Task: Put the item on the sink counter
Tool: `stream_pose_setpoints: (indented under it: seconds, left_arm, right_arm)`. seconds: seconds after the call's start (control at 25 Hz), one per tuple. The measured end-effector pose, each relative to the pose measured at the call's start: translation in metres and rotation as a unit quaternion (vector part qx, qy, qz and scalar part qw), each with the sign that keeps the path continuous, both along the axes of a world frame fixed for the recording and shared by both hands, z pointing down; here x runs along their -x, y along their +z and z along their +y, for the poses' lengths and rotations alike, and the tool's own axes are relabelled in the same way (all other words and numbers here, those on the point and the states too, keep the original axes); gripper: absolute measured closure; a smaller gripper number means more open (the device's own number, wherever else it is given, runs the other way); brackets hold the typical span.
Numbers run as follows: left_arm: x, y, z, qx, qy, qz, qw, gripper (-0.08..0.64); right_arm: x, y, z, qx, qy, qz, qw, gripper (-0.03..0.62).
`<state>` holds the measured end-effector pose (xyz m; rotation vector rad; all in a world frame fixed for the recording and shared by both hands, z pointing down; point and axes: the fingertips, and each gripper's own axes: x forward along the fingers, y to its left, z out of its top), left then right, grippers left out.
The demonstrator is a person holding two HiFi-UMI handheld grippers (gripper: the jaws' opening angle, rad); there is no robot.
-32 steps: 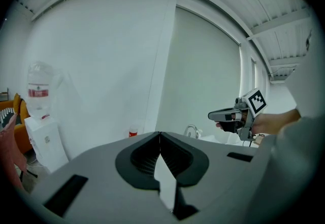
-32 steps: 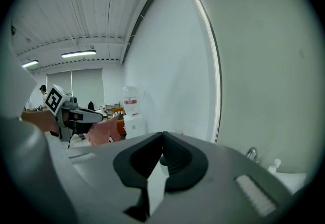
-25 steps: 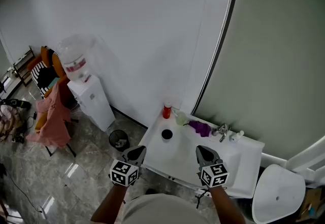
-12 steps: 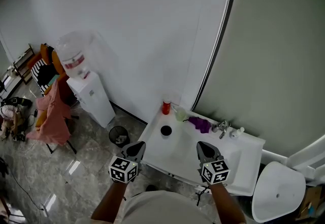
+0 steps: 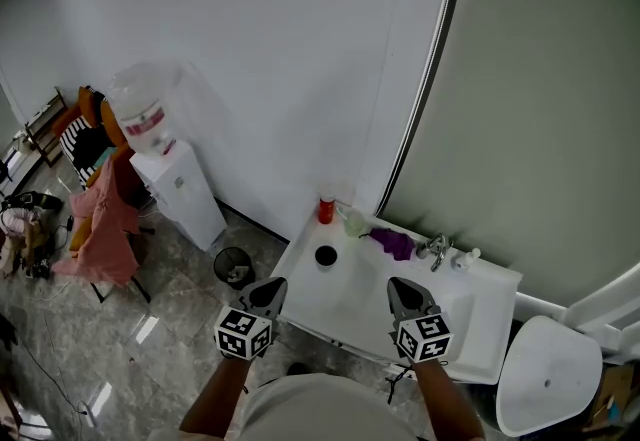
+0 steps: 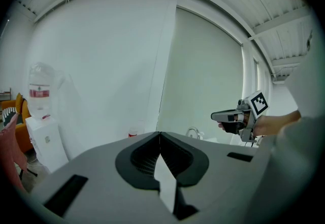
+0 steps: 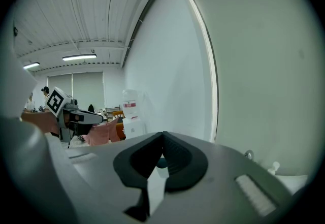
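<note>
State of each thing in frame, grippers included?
Left gripper: shut, empty.
Right gripper: shut, empty.
Red bottle: upright on the white sink counter.
Purple cloth: crumpled beside the metal faucet.
Black round object: resting on counter.

Grey left gripper [image 5: 271, 290] and right gripper [image 5: 399, 291] carry black-and-white marker cubes [image 5: 243, 336] and dark jaws.

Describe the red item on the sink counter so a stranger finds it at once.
Find the white sink counter. At its back left corner stands a small red container. It alone is red; the item beside it is pale green.
</note>
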<state>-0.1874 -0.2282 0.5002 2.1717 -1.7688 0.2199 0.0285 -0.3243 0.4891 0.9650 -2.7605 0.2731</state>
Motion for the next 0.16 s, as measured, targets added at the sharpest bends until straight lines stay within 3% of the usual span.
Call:
stream_pose_setpoints:
  seconds: [0.16]
  left_arm:
    - [0.001, 0.0004, 0.0024, 0.0, 0.001, 0.0, 1.0, 0.552]
  right_arm:
    - [0.001, 0.0001, 0.0028, 0.001, -0.001, 0.001, 1.0, 0.581]
